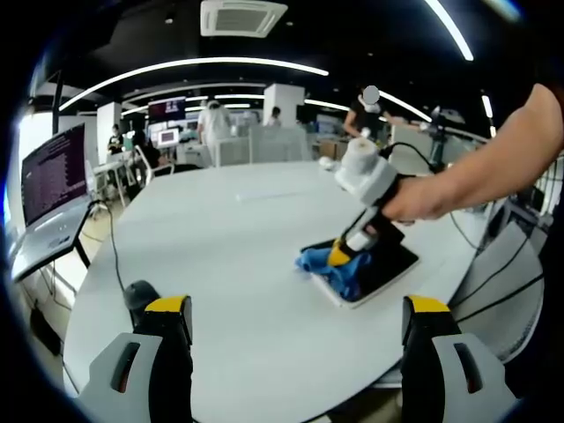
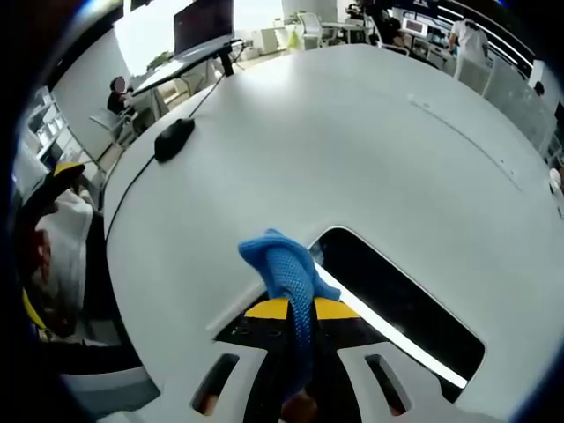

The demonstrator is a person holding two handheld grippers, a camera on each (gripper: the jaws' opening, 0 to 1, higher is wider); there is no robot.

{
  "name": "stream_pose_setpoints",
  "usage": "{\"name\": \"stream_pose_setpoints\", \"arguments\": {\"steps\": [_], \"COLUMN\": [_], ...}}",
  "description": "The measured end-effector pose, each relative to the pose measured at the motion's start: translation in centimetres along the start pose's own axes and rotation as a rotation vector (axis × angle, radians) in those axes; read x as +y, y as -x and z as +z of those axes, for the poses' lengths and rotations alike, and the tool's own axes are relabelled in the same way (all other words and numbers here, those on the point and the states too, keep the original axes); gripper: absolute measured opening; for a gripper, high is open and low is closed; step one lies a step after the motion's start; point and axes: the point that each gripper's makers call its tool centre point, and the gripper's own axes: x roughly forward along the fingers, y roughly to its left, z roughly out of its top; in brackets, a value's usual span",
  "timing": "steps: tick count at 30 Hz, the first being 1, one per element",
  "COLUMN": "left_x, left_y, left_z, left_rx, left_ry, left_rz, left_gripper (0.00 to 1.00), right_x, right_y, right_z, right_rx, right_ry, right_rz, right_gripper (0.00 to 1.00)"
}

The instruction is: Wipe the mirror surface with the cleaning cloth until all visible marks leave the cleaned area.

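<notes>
White tabletop (image 1: 247, 256) spreads wide and bare in the left gripper view — the left gripper (image 1: 295, 344) hangs unclenched over its near edge. Far right, the mirror (image 1: 388, 269) lies flat near the table's rim, the right gripper (image 1: 348, 251) pressing a bunched blue cloth (image 1: 330, 264) on it.

Right gripper view: the right gripper (image 2: 300, 322) is clenched on the cloth (image 2: 286, 273) at the mirror's (image 2: 397, 304) near-left edge — dark glass, one bright reflected streak.

Bright, even light comes from long ceiling strip lamps (image 1: 203, 63), which fisheye distortion bends into arcs. The white table (image 1: 229, 238) shows only soft shadows. In the right gripper view the mirror (image 2: 401, 295) carries a sharp white glare streak. A window area at upper left blows out. Edges smear and darken.
</notes>
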Motion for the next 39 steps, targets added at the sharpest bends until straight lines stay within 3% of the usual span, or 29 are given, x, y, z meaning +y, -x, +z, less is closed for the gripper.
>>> {"name": "stream_pose_setpoints", "arguments": {"steps": [9, 39], "left_x": [-0.3, -0.4], "left_y": [-0.4, -1.4], "left_z": [0.3, 0.8], "left_rx": [-0.007, -0.002], "left_ry": [-0.004, -0.005], "left_rz": [-0.004, -0.031], "left_gripper": [1.00, 1.00], "right_x": [-1.1, -7.6], "right_y": [0.5, 3.5], "right_z": [-0.9, -5.6], "right_rx": [-0.003, -0.003], "right_ry": [0.000, -0.050], "right_rz": [-0.010, -0.054], "right_gripper": [0.03, 0.03]}}
